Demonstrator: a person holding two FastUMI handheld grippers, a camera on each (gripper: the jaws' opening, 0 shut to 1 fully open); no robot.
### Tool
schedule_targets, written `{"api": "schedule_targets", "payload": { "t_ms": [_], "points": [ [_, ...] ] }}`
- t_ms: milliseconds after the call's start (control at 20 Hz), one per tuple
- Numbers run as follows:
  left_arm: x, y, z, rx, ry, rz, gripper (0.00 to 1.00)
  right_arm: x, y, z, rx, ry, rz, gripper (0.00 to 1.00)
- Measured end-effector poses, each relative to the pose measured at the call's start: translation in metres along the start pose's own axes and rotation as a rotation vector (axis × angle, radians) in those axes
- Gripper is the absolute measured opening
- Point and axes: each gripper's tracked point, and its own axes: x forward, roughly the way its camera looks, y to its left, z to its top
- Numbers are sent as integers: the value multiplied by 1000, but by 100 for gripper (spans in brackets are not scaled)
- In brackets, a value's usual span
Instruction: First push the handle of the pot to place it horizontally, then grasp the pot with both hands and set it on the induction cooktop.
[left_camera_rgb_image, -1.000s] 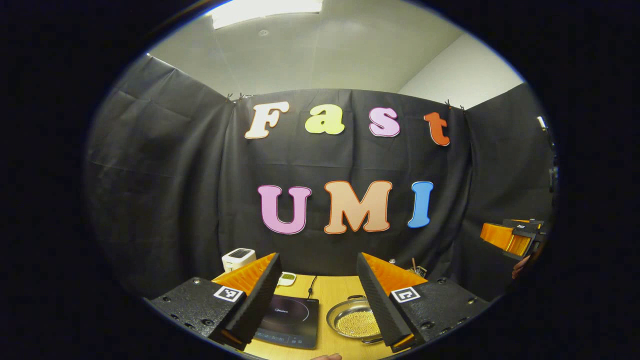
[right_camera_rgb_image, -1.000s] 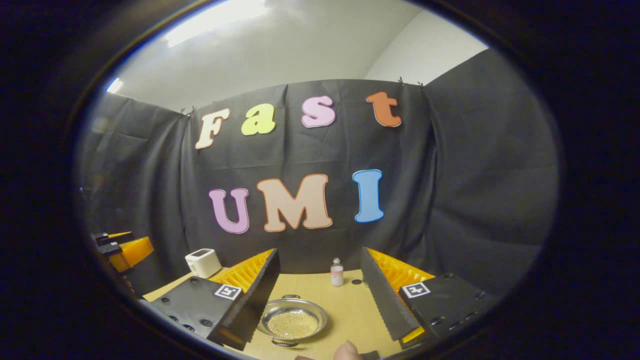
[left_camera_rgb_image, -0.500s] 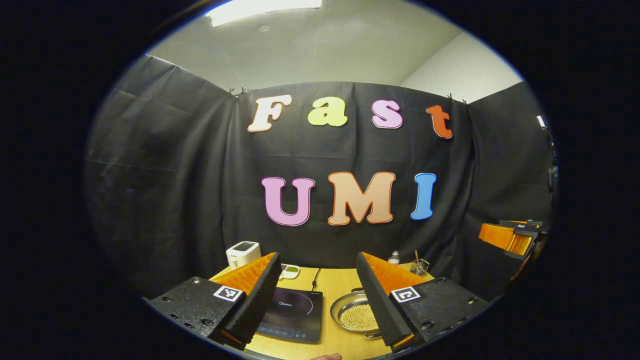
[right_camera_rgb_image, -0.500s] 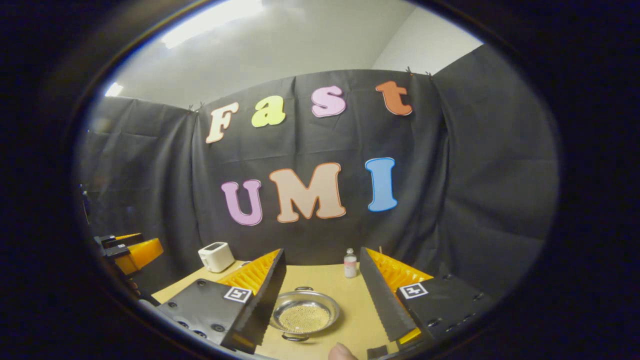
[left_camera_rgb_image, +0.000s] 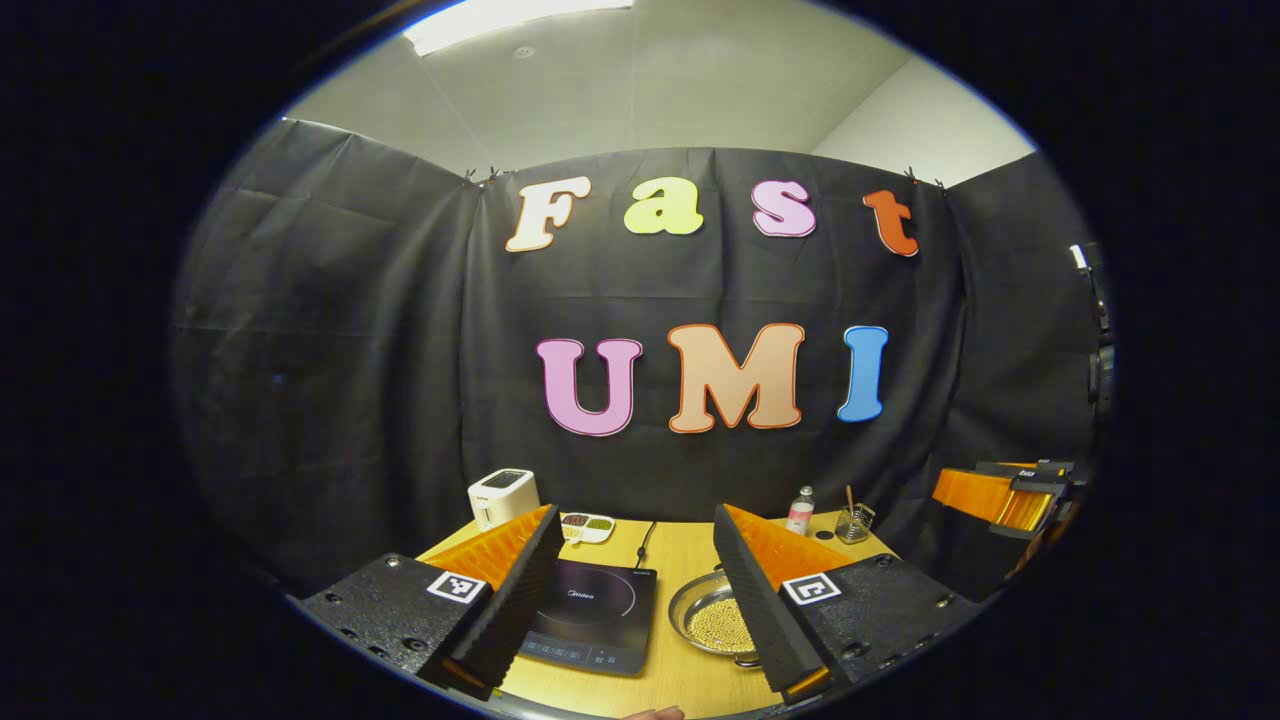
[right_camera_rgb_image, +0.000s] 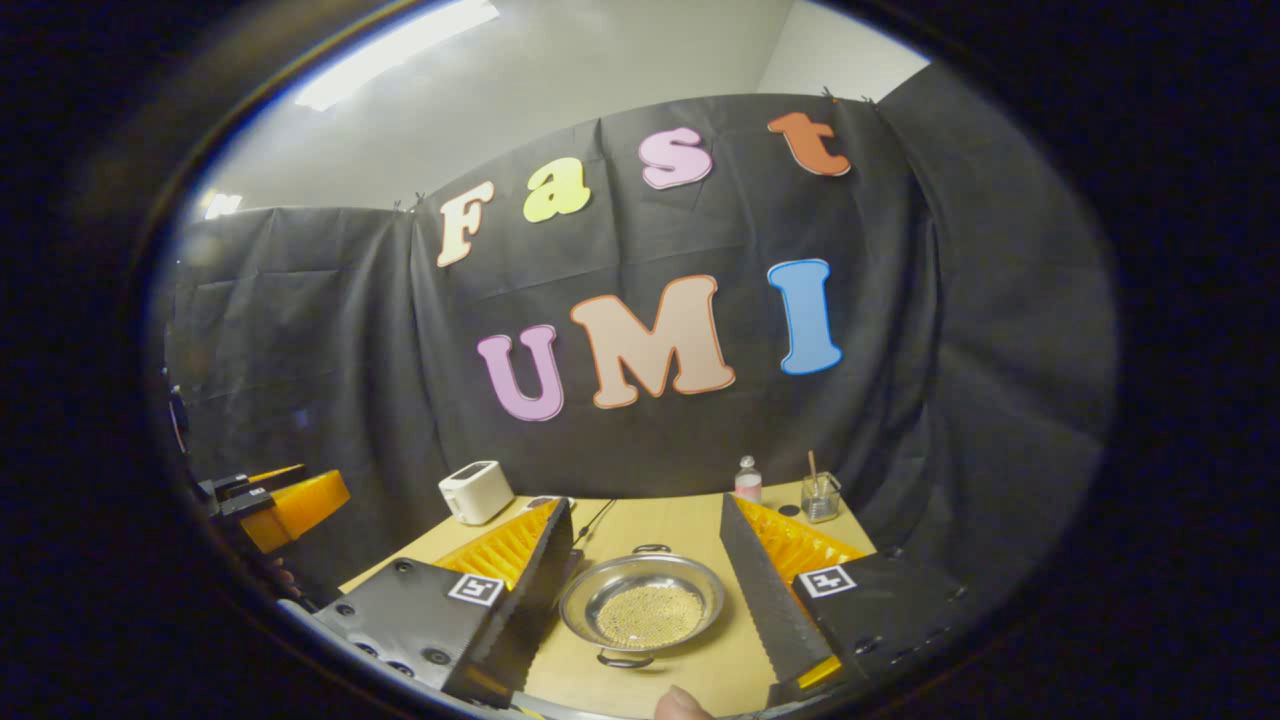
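Note:
A shallow steel pot (right_camera_rgb_image: 645, 605) with pale beads inside sits on the wooden table (right_camera_rgb_image: 700, 520). One small loop handle (right_camera_rgb_image: 650, 548) points away from me and one (right_camera_rgb_image: 625, 658) points toward me. My right gripper (right_camera_rgb_image: 644, 503) hangs open above and before the pot, which lies between its fingers in the right gripper view. In the left gripper view the pot (left_camera_rgb_image: 712, 620) stands just right of the black induction cooktop (left_camera_rgb_image: 590, 610), partly behind one finger. My left gripper (left_camera_rgb_image: 635, 512) is open over the cooktop's near side, holding nothing. Each gripper also appears farther off: right gripper (left_camera_rgb_image: 1000, 495), left gripper (right_camera_rgb_image: 290, 500).
A white boxy appliance (left_camera_rgb_image: 503, 497) stands at the table's back left, with a white two-part dish (left_camera_rgb_image: 587, 526) beside it. A small bottle (left_camera_rgb_image: 800, 510) and a glass with a stick (left_camera_rgb_image: 852, 520) stand at the back right. The cooktop's cable (left_camera_rgb_image: 643, 535) runs to the back.
Both views have tipped down and drawn nearer to the table, so more of its top shows. The pot looms larger between the right gripper's fingers. Both grippers stay open.

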Motion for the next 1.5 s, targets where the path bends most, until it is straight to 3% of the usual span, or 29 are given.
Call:
{"api": "schedule_targets", "payload": {
  "t_ms": [50, 150, 250, 300, 350, 400, 450, 500, 550, 750, 800, 900, 950, 1000, 1250, 1300, 1350, 1500],
  "points": [
    [6, 0, -8, -13, 23, -8, 92, 4, 3, -9, -4, 20, 2, 82],
    [22, 5, -14, -40, 48, -32, 93, 21, 7, -27, -4, 65, -18, 70],
    [36, 17, -17, -53, 46, -50, 89, 37, 17, -41, 2, 90, -38, 43],
    [45, 27, -18, -51, 45, -51, 93, 46, 22, -50, -9, 110, -44, 33],
    [52, 35, -21, -49, 53, -56, 88, 55, 31, -66, -13, 153, -24, 13],
    [57, 41, -24, -53, 57, -68, 93, 60, 43, -82, -15, 199, -10, 25],
    [63, 46, -25, -54, 58, -83, 93, 69, 45, -96, -31, 226, -21, 16],
    [72, 53, -30, -48, 61, -100, 93, 77, 49, -109, -48, 254, -30, 21],
    [79, 59, -34, -43, 67, -113, 93, 83, 53, -124, -58, 291, -37, 0],
    [95, 75, -53, -87, 106, -176, 93, 94, 73, -197, -13, 479, -42, 3],
    [98, 80, -58, -92, 115, -189, 89, 93, 77, -217, 4, 535, -42, 0],
    [104, 90, -66, -94, 130, -201, 93, 96, 83, -248, 13, 612, -55, 0],
    [106, 98, -68, -94, 132, -196, 97, 94, 88, -259, 13, 653, -52, 3],
    [109, 106, -68, -97, 132, -186, 93, 94, 90, -267, -1, 678, -52, 3],
    [121, 136, -78, -164, 152, -118, 93, 92, 97, -308, -85, 818, -30, 0],
    [123, 137, -80, -170, 152, -113, 88, 93, 96, -316, -97, 837, -31, 0],
    [124, 140, -82, -167, 159, -106, 93, 94, 93, -326, -105, 859, -36, 3],
    [127, 149, -85, -175, 160, -70, 94, 95, 86, -348, -107, 932, -43, 0]
  ]
}}
